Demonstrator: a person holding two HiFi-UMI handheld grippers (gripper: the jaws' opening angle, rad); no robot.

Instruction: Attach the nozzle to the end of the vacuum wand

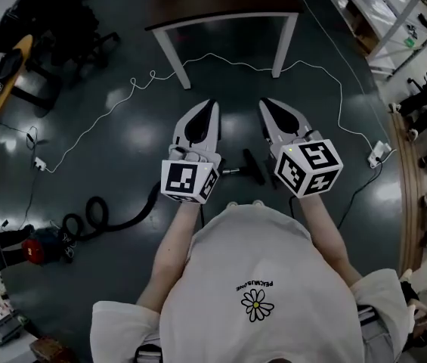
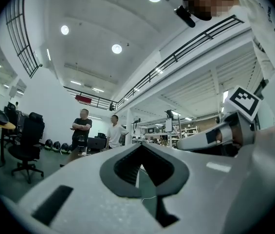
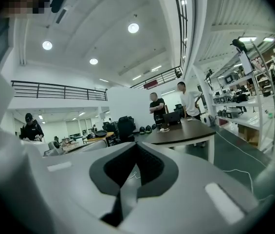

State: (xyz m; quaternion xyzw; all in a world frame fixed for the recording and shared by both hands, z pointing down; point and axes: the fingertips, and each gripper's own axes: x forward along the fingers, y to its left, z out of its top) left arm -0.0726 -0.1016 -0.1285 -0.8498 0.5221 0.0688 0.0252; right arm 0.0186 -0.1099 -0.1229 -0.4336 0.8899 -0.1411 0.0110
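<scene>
In the head view a black nozzle (image 1: 253,166) lies on the dark floor, with a short metal wand end (image 1: 232,172) beside it. A black hose (image 1: 111,216) curls left from there to a red vacuum body (image 1: 38,248). Both grippers hang at chest height, well above these parts. My left gripper (image 1: 211,105) is shut with nothing between its fingers, as the left gripper view (image 2: 139,148) also shows. My right gripper (image 1: 264,103) is shut and empty too, its jaws pointing level toward a table in the right gripper view (image 3: 136,146). The two point forward side by side.
A dark-topped table with white legs (image 1: 169,50) stands ahead. A white cable (image 1: 198,60) snakes across the floor to a plug block (image 1: 379,154). Two people (image 2: 81,130) stand far off. An office chair (image 2: 26,145) is at the left, shelving (image 1: 394,21) at the right.
</scene>
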